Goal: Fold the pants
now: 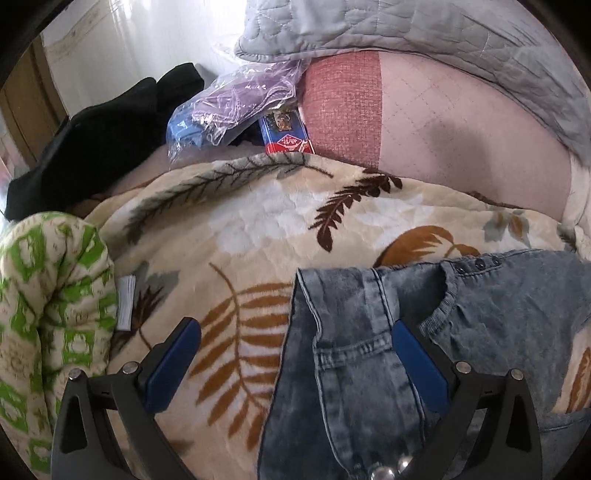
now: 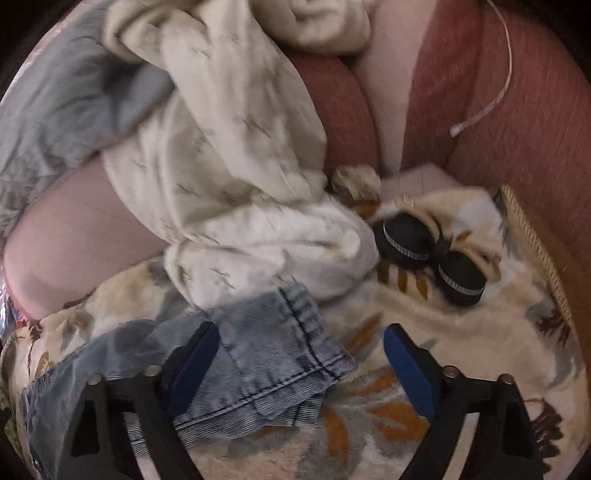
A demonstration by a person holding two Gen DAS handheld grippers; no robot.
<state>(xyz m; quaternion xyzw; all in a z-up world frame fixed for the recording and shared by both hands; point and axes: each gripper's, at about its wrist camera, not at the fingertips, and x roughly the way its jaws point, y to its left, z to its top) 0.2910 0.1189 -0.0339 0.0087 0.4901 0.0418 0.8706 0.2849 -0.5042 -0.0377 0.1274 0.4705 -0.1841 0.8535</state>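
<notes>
Acid-washed blue denim pants lie on a cream leaf-print blanket [image 1: 258,229]. In the left wrist view the waistband end of the pants [image 1: 369,332] with belt loops and snap buttons lies between my fingers. My left gripper [image 1: 295,328] is open, its right finger over the denim, its left finger over the blanket. In the right wrist view a hemmed leg end [image 2: 273,347] lies flat on the blanket [image 2: 443,325]. My right gripper [image 2: 299,336] is open around that hem, holding nothing.
A green-and-white quilt roll [image 1: 48,295] lies at left. Black clothes [image 1: 92,140], a plastic bag [image 1: 236,99], a blue box [image 1: 284,134] and a grey quilt [image 1: 406,33] lie behind. A cream garment [image 2: 229,166], black bows [image 2: 428,251] and a white cable [image 2: 480,114] lie beyond the hem.
</notes>
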